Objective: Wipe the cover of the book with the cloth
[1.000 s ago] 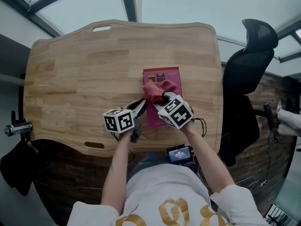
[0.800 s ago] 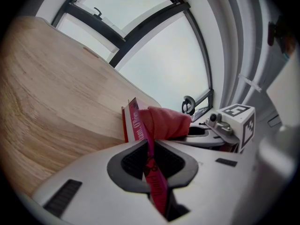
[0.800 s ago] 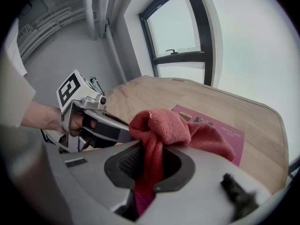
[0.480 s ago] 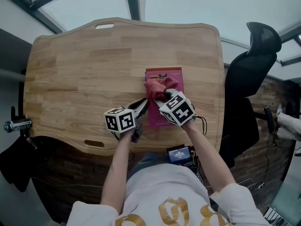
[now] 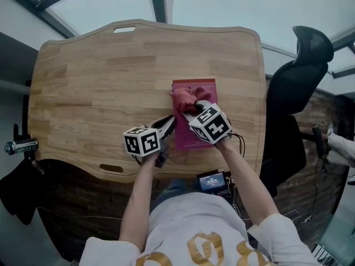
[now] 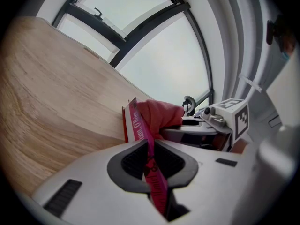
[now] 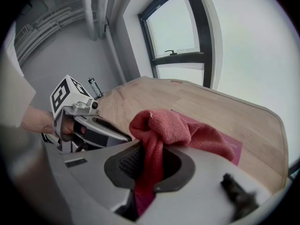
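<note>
wooden surface [image 5: 94, 87] fills most of the head view, slot cutout [image 5: 124, 30] at its far edge; left gripper [image 5: 170, 122] sits near the front edge, about centre, marker cube on top; its jaws are narrow and clamped on the left long edge of the book [image 5: 194, 139]; the left gripper view shows a thin magenta printed edge pinched between the pads, can't tell if that's just the cover or the whole book; book lies on the surface right of centre, magenta cover up, long side running away from the person, near end close to the front edge; red cloth [image 5: 186, 97] is bunched on the far half of the cover, touching it; right gripper [image 5: 195, 107] is just right of the left gripper, over the middle of the book, jaws closed on a fold of the cloth; the rest of the cloth spills ahead of the jaws onto the cover; the two grippers are near each other, not touching; black office chair [image 5: 297, 87] stands off the right side of the surface; small device with a lit screen [image 5: 212, 181] sits below the front edge, by the person's lap
</note>
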Tool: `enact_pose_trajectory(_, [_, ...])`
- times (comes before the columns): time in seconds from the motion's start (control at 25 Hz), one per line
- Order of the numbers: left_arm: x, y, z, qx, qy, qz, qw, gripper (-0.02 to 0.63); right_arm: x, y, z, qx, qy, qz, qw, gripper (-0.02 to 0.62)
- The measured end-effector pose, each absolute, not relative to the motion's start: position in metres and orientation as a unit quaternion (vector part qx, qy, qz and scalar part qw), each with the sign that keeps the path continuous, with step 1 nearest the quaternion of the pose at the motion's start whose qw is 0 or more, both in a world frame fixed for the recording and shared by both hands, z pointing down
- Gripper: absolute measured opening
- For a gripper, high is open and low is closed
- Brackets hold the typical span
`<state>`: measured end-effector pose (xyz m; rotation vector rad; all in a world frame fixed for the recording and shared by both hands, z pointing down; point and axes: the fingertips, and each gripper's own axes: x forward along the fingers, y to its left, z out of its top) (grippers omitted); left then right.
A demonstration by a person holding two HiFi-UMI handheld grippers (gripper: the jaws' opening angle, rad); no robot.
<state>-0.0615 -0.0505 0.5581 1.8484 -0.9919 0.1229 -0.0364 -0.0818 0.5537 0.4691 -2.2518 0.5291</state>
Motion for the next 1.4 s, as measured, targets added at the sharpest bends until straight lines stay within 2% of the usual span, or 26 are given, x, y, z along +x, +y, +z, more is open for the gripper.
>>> enact_pose_trajectory(1.4, [-0.062, -0.051, 0.558, 0.768, -0.410, 0.052, 0.489, 0.051, -0.007, -0.082, 0.553, 0.258, -0.865, 0.235, 0.360, 0.058])
